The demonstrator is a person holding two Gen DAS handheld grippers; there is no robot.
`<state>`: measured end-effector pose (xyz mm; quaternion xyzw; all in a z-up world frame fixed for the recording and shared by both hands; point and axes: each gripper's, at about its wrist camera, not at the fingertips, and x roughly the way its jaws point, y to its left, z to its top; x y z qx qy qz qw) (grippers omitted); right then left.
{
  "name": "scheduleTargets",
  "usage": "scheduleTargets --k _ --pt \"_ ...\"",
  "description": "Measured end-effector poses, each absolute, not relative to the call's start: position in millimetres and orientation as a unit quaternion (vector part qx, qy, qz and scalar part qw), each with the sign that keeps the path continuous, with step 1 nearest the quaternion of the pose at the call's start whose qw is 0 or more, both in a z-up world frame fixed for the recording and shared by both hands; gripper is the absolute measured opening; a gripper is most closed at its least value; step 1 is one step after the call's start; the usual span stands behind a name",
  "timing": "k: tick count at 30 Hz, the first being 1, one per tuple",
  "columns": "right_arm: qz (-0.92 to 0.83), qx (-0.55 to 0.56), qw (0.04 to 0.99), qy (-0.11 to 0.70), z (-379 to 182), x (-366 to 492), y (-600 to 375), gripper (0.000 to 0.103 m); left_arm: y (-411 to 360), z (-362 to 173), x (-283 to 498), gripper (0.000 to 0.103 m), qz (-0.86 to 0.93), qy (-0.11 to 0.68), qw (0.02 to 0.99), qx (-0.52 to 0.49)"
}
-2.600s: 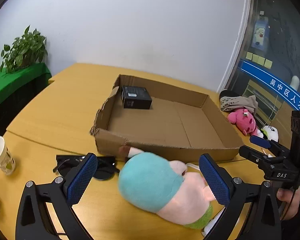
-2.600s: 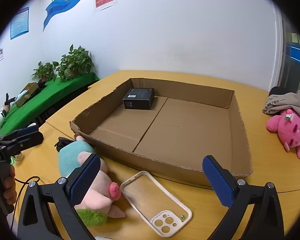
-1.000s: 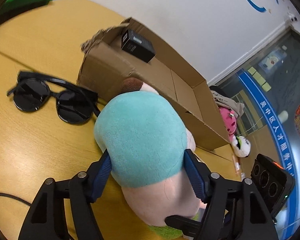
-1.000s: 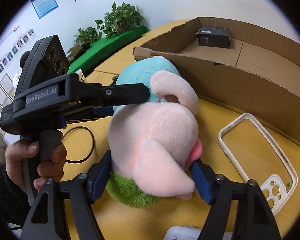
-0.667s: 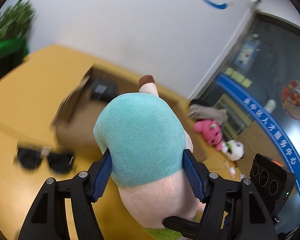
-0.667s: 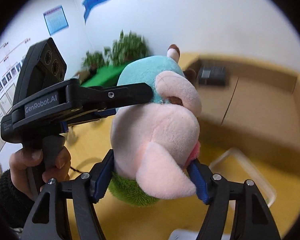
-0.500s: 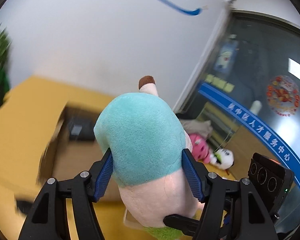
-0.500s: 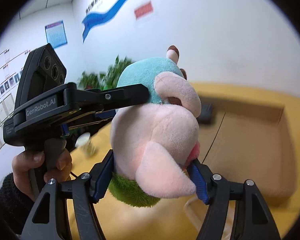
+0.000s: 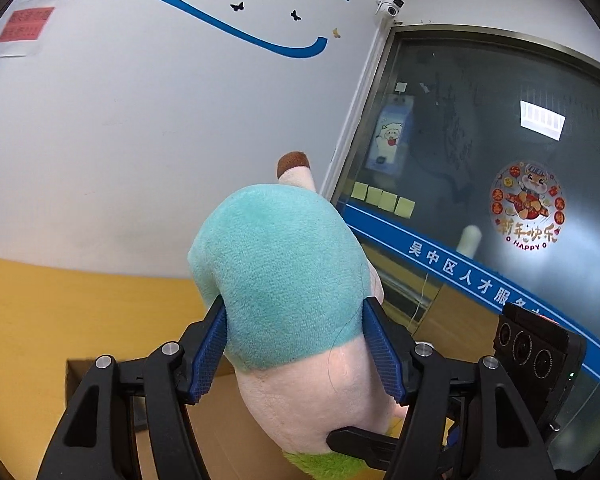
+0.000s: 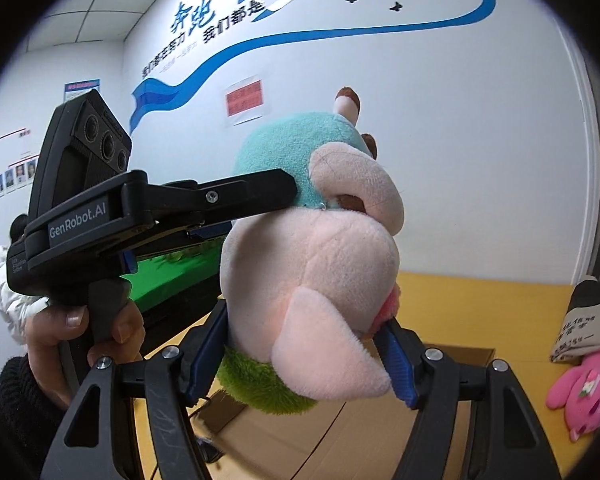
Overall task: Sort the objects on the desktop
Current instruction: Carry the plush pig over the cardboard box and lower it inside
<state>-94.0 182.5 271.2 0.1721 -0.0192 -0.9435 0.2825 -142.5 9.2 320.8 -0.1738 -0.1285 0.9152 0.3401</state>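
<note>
A plush toy (image 9: 284, 280) in teal and pink hangs in the air above the yellow table (image 9: 60, 320), clamped between the jaws of both the left gripper (image 9: 296, 352) and the right gripper (image 10: 304, 356). Below lies an open cardboard box (image 10: 452, 364); a pink toy (image 10: 580, 396) rests at the table's right edge. Behind, a white wall (image 9: 140, 120) carries a blue stripe.
</note>
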Motion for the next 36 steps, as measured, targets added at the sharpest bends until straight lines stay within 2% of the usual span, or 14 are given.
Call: scheduleTargets --k 8,17,24,31,36 --pt "-0.936 0.208 0.277 -0.053 260 -171 180 0.069 16 308 -218 0.069 0.914 -0.114 0.323 -0.216" --pt "-0.914 0.297 0.262 -0.084 174 -253 168 0.069 13 201 -296 0.069 0.885 -0.148 0.311 -0.314" --pt "-0.888 0.376 0.243 -0.106 96 -285 169 0.069 22 114 -324 0.069 0.851 -0.186 0.296 -0.391" --pt "-0.865 0.435 0.219 -0.126 40 -299 171 0.069 43 59 -338 0.069 0.829 -0.182 0.283 -0.446" --pt "-0.857 0.456 0.209 -0.12 19 -306 167 0.069 38 45 -337 0.069 0.828 -0.181 0.284 -0.448"
